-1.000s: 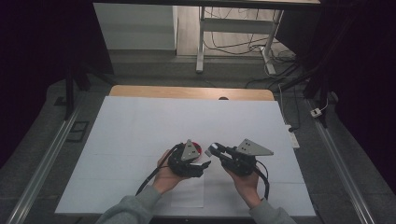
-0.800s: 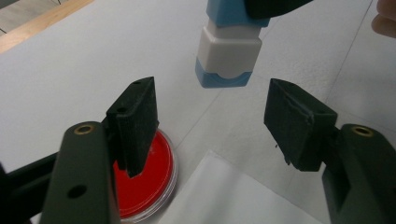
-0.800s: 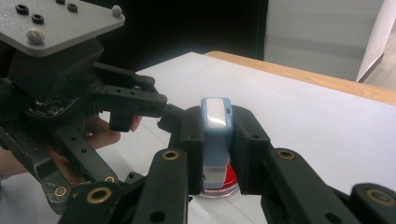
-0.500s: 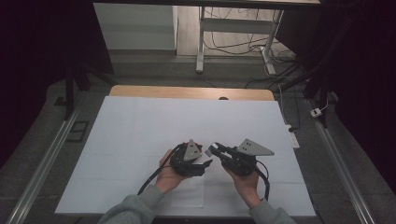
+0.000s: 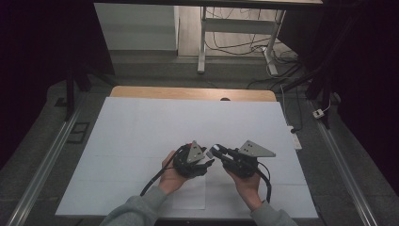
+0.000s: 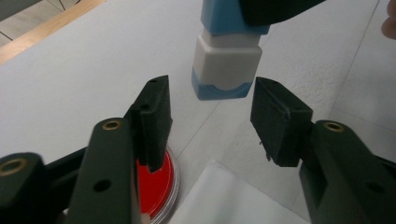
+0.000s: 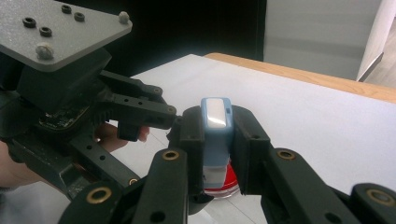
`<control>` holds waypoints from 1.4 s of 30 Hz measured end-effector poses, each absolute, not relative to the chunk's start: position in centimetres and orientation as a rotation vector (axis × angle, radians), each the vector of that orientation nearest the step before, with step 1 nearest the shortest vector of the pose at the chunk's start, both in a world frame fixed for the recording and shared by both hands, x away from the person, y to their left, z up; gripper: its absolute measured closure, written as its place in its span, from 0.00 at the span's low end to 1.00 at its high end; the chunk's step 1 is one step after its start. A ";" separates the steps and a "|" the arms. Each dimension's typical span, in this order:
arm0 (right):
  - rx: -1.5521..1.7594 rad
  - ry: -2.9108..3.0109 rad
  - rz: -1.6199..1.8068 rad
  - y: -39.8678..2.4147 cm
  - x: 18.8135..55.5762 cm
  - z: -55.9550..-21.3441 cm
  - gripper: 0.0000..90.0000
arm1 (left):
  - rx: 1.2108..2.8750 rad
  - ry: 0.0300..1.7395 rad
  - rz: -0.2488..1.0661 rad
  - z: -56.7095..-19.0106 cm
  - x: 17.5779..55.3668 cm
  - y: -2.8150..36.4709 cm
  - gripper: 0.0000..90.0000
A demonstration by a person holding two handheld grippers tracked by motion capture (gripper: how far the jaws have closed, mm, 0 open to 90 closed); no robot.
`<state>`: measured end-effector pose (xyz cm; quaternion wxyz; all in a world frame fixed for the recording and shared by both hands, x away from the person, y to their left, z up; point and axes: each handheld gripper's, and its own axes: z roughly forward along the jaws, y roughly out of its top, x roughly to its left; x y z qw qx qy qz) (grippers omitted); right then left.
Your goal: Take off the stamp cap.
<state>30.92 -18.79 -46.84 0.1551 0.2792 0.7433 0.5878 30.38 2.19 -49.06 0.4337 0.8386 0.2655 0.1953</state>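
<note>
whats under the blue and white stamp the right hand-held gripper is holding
Below the stamp sits a round red dish with a clear rim on the white sheet. The left hand-held gripper and the right hand-held gripper cover much of the dish; the stamp's underside is hidden.

At the bottom of the frame the left gripper (image 6: 210,116) has just been closing its two black jaws, which stand apart on either side of a blue-and-white stamp (image 6: 226,65) without touching it (its top is cut off at the upper edge). A round red ink pad (image 6: 159,175) lies lower left on the white table (image 6: 70,84).
</note>
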 end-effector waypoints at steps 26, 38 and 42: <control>0.874 2.104 1.733 -19.1 31.2 -47.1 0.84 | 2.101 0.621 0.563 -49.1 30.1 1.6 0.70; 0.915 2.107 1.745 -19.1 31.3 -47.4 0.84 | 2.126 0.601 0.587 -49.3 30.0 1.5 0.72; 0.922 2.103 1.743 -19.0 31.2 -47.4 0.84 | 2.129 0.597 0.593 -49.3 30.0 1.5 0.72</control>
